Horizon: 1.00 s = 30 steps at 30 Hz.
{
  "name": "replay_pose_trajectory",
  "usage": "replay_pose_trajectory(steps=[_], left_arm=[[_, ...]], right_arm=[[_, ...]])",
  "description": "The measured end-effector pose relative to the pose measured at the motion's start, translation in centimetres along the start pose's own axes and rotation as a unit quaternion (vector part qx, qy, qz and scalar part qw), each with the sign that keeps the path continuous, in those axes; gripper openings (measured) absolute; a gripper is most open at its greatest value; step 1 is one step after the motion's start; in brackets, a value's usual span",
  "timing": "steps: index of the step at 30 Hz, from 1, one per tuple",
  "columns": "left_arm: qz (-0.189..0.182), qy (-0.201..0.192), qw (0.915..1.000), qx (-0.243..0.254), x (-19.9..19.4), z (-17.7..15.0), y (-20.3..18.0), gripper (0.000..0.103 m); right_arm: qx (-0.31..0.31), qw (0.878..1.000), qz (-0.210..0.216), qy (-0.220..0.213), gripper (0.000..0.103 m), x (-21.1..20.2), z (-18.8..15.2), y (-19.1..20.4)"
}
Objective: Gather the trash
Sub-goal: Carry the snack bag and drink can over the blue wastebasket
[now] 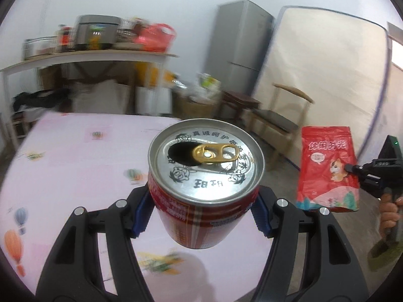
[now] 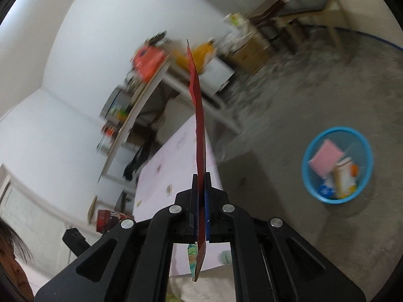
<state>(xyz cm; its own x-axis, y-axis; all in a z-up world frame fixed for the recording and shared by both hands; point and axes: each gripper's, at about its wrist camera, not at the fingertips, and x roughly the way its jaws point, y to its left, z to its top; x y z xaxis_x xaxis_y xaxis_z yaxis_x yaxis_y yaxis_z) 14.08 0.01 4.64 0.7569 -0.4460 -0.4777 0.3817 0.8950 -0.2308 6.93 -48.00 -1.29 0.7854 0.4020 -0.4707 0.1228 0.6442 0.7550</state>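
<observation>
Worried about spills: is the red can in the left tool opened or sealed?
Opened: the red metal can shows a dark mouth hole under its gold pull tab.

A: The left wrist view looks forward, very near over the can [image 1: 205,168] in its fingers, toward the table [image 1: 75,156] and the shelf [image 1: 88,56].

B: The right wrist view is rolled sideways, looking along the red pouch [image 2: 199,130], with the floor and blue basket [image 2: 337,164] at right.

A: Both views share pouch, table, shelf.
</observation>
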Motion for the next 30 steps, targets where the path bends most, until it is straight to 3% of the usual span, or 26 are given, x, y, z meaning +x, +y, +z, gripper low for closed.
replay_pose_trajectory(steps=[7,12,17,22,24,25,28,30], left_arm=[[-0.088,0.068,0.9935,0.022,9.7,3.5,-7.1,0.063],[-0.12,0.115,0.9856,0.031,16.5,4.2,-11.7,0.063],[-0.126,0.139,0.9815,0.038,21.0,3.4,-14.5,0.063],[-0.115,0.15,0.9808,0.047,23.2,2.2,-15.4,0.063],[-0.11,0.154,0.9808,0.048,23.1,1.4,-15.6,0.063],[-0.109,0.156,0.9805,0.047,23.6,1.4,-15.6,0.063],[-0.107,0.163,0.9796,0.05,23.5,0.7,-16.1,0.063],[-0.107,0.166,0.9789,0.054,23.4,0.6,-16.3,0.063]], right_arm=[[0.044,0.996,-0.066,-0.036,0.004,-2.6,0.2,-7.2],[0.085,0.992,-0.092,-0.03,0.004,-1.6,0.1,-13.1],[0.141,0.987,-0.079,0.009,0.004,2.8,0.6,-19.7],[0.174,0.979,-0.095,0.051,0.005,9.4,1.1,-25.8],[0.171,0.974,-0.124,0.079,0.006,12.6,0.9,-28.7],[0.168,0.968,-0.155,0.099,0.012,14.4,0.6,-30.6],[0.191,0.94,-0.243,0.143,0.017,17.5,-0.7,-35.1],[0.197,0.938,-0.254,0.133,0.017,17.3,-1.0,-35.8]])
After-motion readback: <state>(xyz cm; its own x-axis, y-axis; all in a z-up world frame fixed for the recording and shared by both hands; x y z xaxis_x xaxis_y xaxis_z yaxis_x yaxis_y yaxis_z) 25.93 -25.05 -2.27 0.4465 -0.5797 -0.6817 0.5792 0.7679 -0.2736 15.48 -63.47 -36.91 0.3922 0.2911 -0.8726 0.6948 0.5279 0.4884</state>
